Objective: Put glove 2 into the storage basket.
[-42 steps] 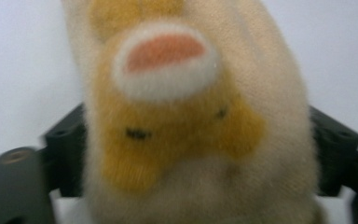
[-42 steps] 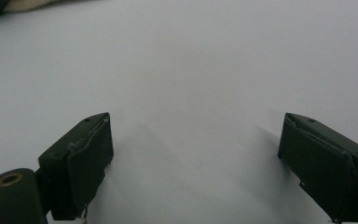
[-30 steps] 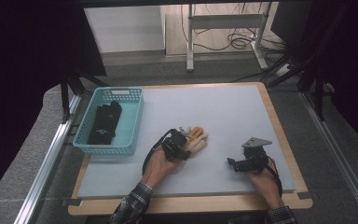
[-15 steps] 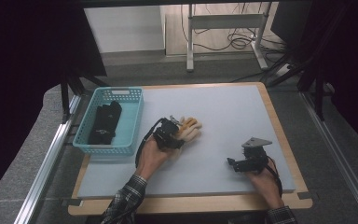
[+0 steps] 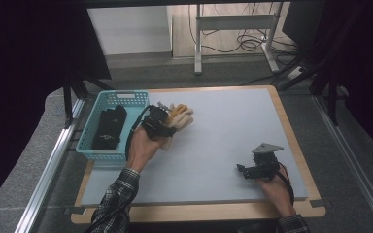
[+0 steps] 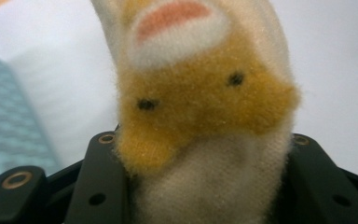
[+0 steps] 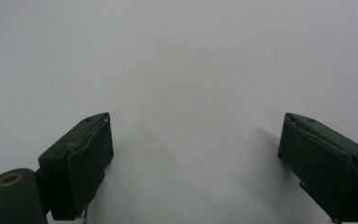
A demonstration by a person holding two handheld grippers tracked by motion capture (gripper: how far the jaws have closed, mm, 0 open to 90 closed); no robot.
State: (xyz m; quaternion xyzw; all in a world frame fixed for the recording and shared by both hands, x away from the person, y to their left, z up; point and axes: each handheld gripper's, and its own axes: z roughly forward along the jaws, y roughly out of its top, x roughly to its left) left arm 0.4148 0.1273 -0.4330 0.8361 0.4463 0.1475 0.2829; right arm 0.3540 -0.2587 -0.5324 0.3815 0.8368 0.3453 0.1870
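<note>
Between the black jaws of the left gripper (image 6: 200, 186) sits a fuzzy sock (image 6: 200, 107), cream and mustard yellow with two small dark dots and a pink patch near the top; the jaws stand fairly narrow and press the cloth from both sides, so it is held. From above, that left gripper (image 5: 167, 127) is lifted off the bench (image 5: 233, 136), and the sock (image 5: 180, 115) sticks out of it toward the far side, just beside the near right corner of the teal basket (image 5: 108, 154). A dark folded item (image 5: 108, 127) already lies inside the basket.

My judgement is that the sock is being carried to the basket. The grip looks to be on one end of a soft, limp thing, so the free end could snag on the basket's rim and drape over the edge rather than drop in. If the jaws open too early, it would land on the bench beside the basket. The trailing cable could also catch on the basket's corner and drag it.

Well apart, near the bench's front right edge, the right gripper (image 5: 258, 169) rests low in the person's hand. Its jaws (image 7: 196, 168) stand wide with nothing between them, only bare grey surface.
</note>
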